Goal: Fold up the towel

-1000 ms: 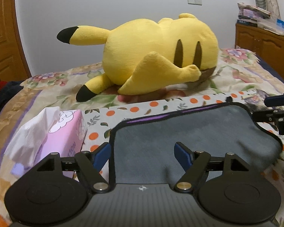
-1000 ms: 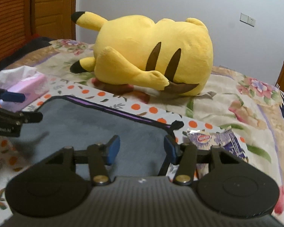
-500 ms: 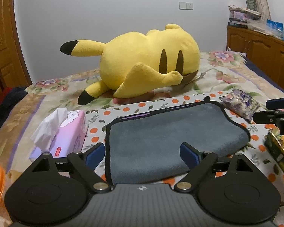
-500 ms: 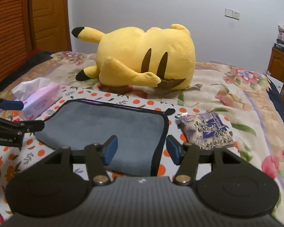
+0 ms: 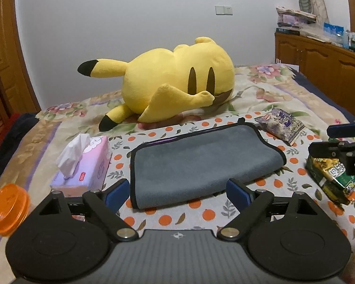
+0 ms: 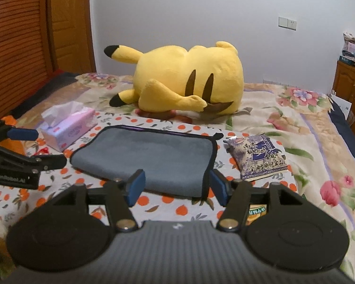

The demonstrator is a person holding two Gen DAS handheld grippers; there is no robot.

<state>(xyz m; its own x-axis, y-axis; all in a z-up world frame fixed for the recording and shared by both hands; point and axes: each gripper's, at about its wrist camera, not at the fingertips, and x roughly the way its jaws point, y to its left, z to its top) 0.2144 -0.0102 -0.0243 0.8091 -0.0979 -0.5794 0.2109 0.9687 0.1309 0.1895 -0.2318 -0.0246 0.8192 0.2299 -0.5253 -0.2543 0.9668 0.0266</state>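
While the grey towel (image 5: 201, 163) lies folded on the dotted sheet of the bed (image 5: 295, 99), between the tissue box (image 5: 87, 163) and the snack packet (image 5: 281, 125), both tongs stand wide and hold nothing. The left tongs (image 5: 177, 193) and right tongs (image 6: 175, 185) hang just short of its near edge. Any further fold, I judge, should start by pinching both near corners together, low and level, clear of the packet.
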